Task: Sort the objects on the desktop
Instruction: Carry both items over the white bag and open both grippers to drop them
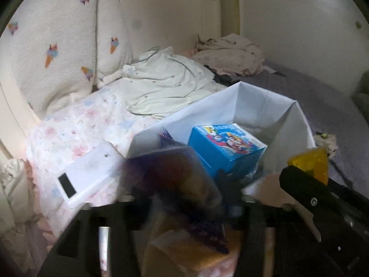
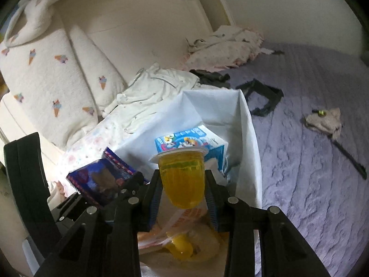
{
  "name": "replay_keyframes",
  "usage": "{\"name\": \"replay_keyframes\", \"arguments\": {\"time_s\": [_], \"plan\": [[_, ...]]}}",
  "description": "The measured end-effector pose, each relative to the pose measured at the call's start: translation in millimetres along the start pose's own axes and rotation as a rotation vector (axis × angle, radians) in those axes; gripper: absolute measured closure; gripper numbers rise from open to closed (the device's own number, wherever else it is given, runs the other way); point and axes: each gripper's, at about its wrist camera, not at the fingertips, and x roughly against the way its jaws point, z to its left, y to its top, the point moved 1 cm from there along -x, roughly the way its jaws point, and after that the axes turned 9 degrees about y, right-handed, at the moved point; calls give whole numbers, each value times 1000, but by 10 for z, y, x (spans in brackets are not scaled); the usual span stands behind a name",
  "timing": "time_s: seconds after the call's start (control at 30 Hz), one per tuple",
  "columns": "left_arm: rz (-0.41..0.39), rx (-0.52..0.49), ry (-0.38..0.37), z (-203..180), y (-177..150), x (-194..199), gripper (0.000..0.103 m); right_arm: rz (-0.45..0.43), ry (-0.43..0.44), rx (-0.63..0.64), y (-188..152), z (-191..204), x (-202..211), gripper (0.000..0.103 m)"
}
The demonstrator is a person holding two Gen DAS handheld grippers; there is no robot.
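In the left wrist view, the left gripper (image 1: pixel 175 210) is low in the frame and heavily blurred; a dark purple snack packet (image 1: pixel 170 175) is smeared across the space between its black fingers, and whether the pads press on it cannot be told from this view. Beyond it stands an open white fabric storage box (image 1: pixel 272 113) on the bed, with a blue cartoon-printed carton (image 1: pixel 227 149) lying inside. A flat white rectangular device with a black patch (image 1: pixel 92 173) lies on the pale floral quilt (image 1: pixel 76 129) just left of the box. At the right edge a yellow jelly cup (image 1: pixel 311 164) shows above a black finger of the other gripper. In the right wrist view, the right gripper (image 2: pixel 183 188) pinches that clear plastic cup of yellow jelly (image 2: pixel 182 180) between its blue-padded fingers (image 2: pixel 155 194), holding it upright over the white box (image 2: pixel 250 138). The blue carton (image 2: pixel 191 143) sits just behind the cup, inside the box. The purple packet (image 2: pixel 103 180) lies at the left gripper's spread black jaws, over the box's left rim. A yellow wrapped item (image 2: pixel 182 247) lies beneath the cup.
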Motion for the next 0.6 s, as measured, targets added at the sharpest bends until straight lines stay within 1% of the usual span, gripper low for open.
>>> {"name": "replay_keyframes", "arguments": {"time_s": [0.03,0.07,0.13,0.17,0.2,0.23,0.27,0.37,0.5,0.6], "plan": [[-10,-17,39,-19,5,18,29,4,2,2,-21,-5,2,67],[-26,-32,63,-41,8,36,24,1,-12,2,-33,-11,9,67],[-52,-47,81,-66,3,85,18,2,-23,-5,-38,-25,50,66],[-55,-46,65,-66,5,107,10,-4,-22,-19,-35,-44,78,60],[-52,-40,40,-64,7,117,8,-15,-18,-33,-33,-53,120,41],[-59,-21,-5,-50,9,161,7,-30,19,-51,-30,-65,164,32],[-65,-9,-24,-34,12,200,7,-46,40,-60,-30,-66,198,30],[-93,17,-54,-18,27,315,7,-70,36,-40,-19,-6,278,29],[-128,20,-80,-44,23,401,7,-101,25,-24,8,30,385,26],[-152,12,-94,-66,25,460,7,-116,24,-43,-1,-1,458,23]]}}
